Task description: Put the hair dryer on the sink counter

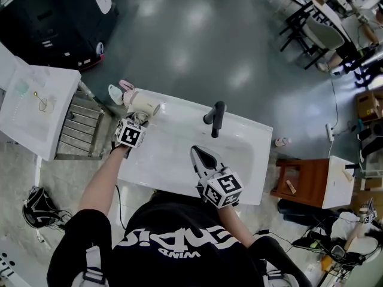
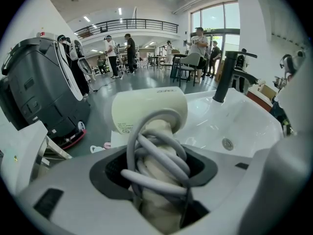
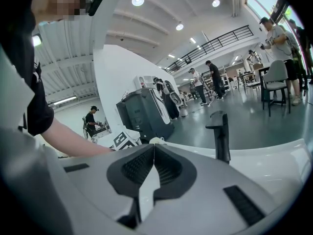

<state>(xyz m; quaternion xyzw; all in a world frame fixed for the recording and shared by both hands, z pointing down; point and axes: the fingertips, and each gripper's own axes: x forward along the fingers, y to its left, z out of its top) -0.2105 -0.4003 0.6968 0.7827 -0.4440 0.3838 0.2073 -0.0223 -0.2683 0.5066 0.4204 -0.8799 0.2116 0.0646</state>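
The cream hair dryer (image 1: 142,103) is at the far left corner of the white sink counter (image 1: 179,160). My left gripper (image 1: 139,119) is shut on its handle, which has the grey cord wound round it. In the left gripper view the handle and cord fill the gap between the jaws of the left gripper (image 2: 156,151), and the hair dryer (image 2: 149,109) has its barrel lying crosswise above them. Whether it rests on the counter I cannot tell. My right gripper (image 1: 200,154) is over the basin, shut and holding nothing. In its own view the right gripper (image 3: 153,148) has its tips together.
A black faucet (image 1: 216,117) stands at the basin's far edge. A white cabinet (image 1: 36,109) and a metal rack (image 1: 78,127) are to the left. A black machine (image 1: 54,23) is on the floor beyond them. A wooden stool (image 1: 299,181) is to the right.
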